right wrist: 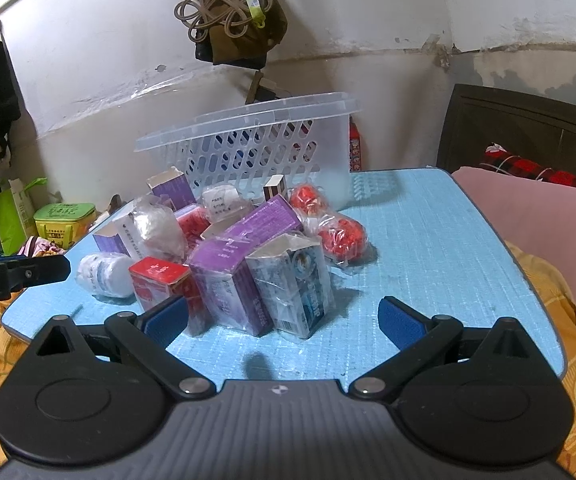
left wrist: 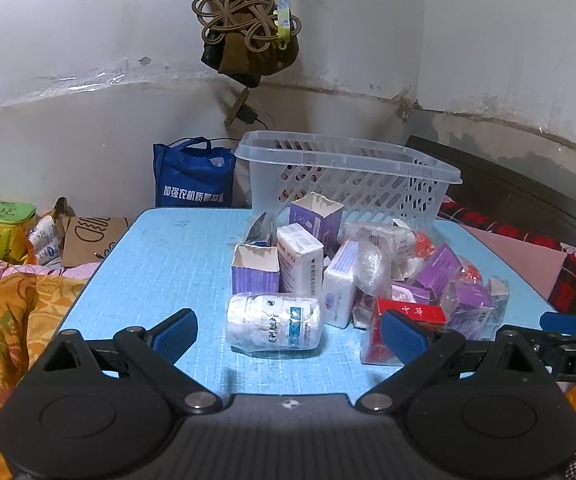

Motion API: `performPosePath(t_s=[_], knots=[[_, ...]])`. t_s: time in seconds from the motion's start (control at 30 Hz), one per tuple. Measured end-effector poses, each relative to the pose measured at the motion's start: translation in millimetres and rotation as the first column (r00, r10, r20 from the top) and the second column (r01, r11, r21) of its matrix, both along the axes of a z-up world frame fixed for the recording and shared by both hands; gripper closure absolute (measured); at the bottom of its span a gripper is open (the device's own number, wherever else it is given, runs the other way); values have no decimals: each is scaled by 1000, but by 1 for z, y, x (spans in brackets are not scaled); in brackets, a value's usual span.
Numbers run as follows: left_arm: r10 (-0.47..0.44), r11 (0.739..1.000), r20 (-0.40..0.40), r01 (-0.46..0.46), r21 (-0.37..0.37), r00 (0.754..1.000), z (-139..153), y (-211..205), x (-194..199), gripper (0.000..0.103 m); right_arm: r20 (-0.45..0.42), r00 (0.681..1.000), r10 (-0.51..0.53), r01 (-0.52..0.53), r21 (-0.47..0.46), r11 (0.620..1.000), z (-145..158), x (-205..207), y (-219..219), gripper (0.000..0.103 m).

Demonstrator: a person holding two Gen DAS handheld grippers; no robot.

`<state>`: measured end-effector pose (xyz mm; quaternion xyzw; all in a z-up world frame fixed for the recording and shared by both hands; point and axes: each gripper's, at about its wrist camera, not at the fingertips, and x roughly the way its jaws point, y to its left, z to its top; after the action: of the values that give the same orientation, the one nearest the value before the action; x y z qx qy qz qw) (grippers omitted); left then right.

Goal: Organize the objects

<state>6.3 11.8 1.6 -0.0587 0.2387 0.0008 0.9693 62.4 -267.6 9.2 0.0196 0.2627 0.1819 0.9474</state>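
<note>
Pile of small packages sits mid-frame on the light blue table [left wrist: 159, 264], clear slotted basket [left wrist: 352, 178] behind it at the table's far edge, tilted, rim sloping down to the right in the left wrist view. Nearest item in that view: white bottle [left wrist: 273, 322] in plastic wrap, lying on its side at lower centre, just ahead of the left gripper [left wrist: 288, 338]. Behind it an open-topped purple box [left wrist: 255, 270] and a white carton [left wrist: 300, 258], both upright and touching. Red box [left wrist: 404, 322] lower right of the pile, partly behind the gripper's right pad. Left gripper spread wide, nothing between the pads, hovering above the table's near edge. Right gripper [right wrist: 283, 322] also wide open and empty, pads flanking the near side of the pile without contact that I can see. Right wrist view adds what the left one hides: a wrapped blue-and-white box [right wrist: 296, 288] leaning against a long purple box [right wrist: 227, 276] at front centre, and two red wrapped balls [right wrist: 342, 238] at the pile's right side. It also shows bare table to the right of the pile. Left view only: blue tote bag [left wrist: 193, 178] upper left of the basket, against the wall. Each view catches the other gripper's arm at its edge. Knotted cord bundle [right wrist: 223, 8] hangs on the wall, top centre.
</note>
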Motion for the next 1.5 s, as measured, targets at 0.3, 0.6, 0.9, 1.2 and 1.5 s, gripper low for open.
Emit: performPosePath(t_s=[0.3, 0.6, 0.9, 1.2, 1.5], knots=[[13, 1000, 45, -12, -18, 999, -16, 12, -2, 6, 59, 998, 5, -7, 45, 999, -1, -6, -9, 0], [-7, 999, 23, 8, -36, 1000, -34, 15, 15, 7, 54, 998, 19, -23, 76, 997, -10, 2, -13, 25], [-20, 999, 14, 21, -28, 1000, -42, 16, 32, 7, 38, 999, 32, -33, 13, 999, -23, 19, -8, 40], [-27, 1000, 2, 27, -9, 1000, -50, 11, 46, 28, 25, 998, 61, -61, 20, 998, -30, 26, -10, 54], [-13, 1000, 58, 14, -15, 998, -43, 18, 31, 29, 61, 998, 29, -31, 30, 999, -17, 15, -21, 54]])
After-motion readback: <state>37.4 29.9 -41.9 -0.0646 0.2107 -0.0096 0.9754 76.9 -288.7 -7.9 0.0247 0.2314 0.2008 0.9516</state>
